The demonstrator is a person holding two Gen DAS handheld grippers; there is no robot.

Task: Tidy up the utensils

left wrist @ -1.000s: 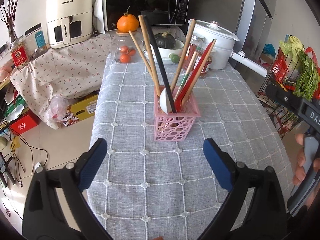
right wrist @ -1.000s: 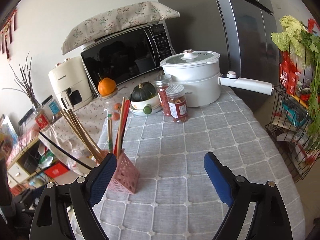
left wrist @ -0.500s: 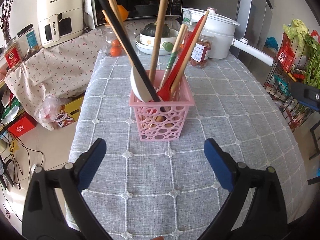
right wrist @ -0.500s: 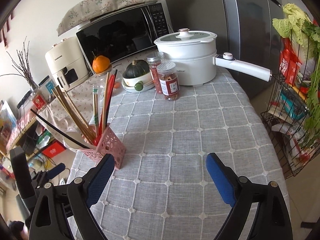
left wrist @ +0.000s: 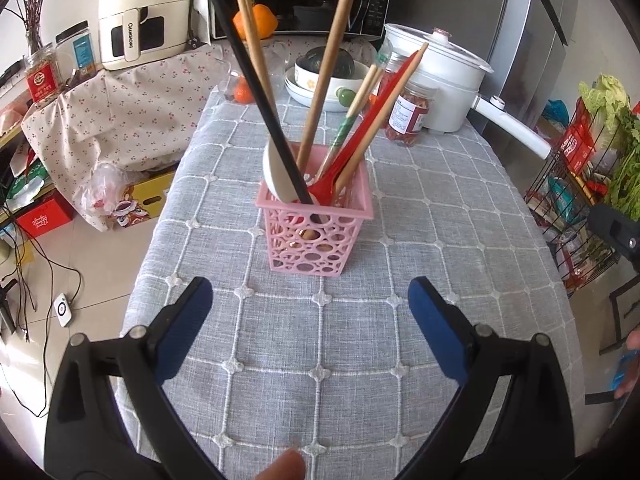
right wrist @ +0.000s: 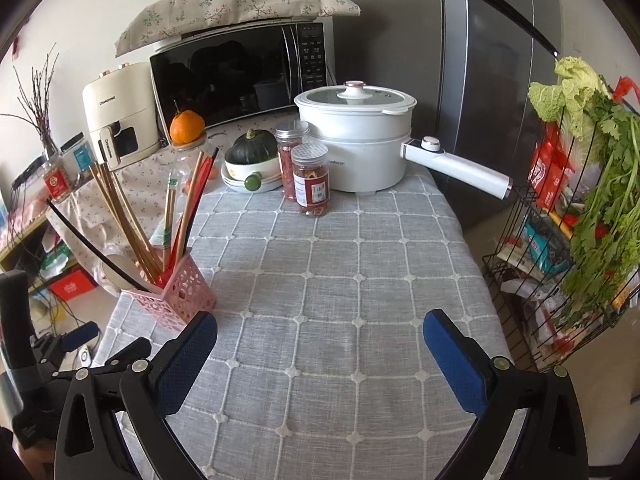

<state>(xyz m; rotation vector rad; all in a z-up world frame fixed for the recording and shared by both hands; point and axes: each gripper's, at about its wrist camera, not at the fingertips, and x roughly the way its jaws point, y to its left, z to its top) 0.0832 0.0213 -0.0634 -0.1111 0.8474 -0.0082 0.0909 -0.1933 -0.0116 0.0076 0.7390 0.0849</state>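
A pink perforated basket (left wrist: 316,236) stands upright on the grey checked tablecloth (left wrist: 360,340). It holds a black-handled white ladle (left wrist: 276,172), a red spoon (left wrist: 352,152), and several wooden chopsticks and handles. My left gripper (left wrist: 310,304) is open and empty, just short of the basket. In the right wrist view the basket (right wrist: 176,292) is at the left table edge. My right gripper (right wrist: 320,336) is open and empty over the bare cloth, to the right of the basket.
At the table's far end stand a white electric pot (right wrist: 356,140) with a long handle, two spice jars (right wrist: 310,180), and a bowl with a green squash (right wrist: 252,160). A wire rack of vegetables (right wrist: 580,240) stands to the right. The floor drops off at left.
My left gripper closed in on the basket, then eased back slightly. My right gripper drew back and turned left, so the basket shows more fully. Both stayed open.
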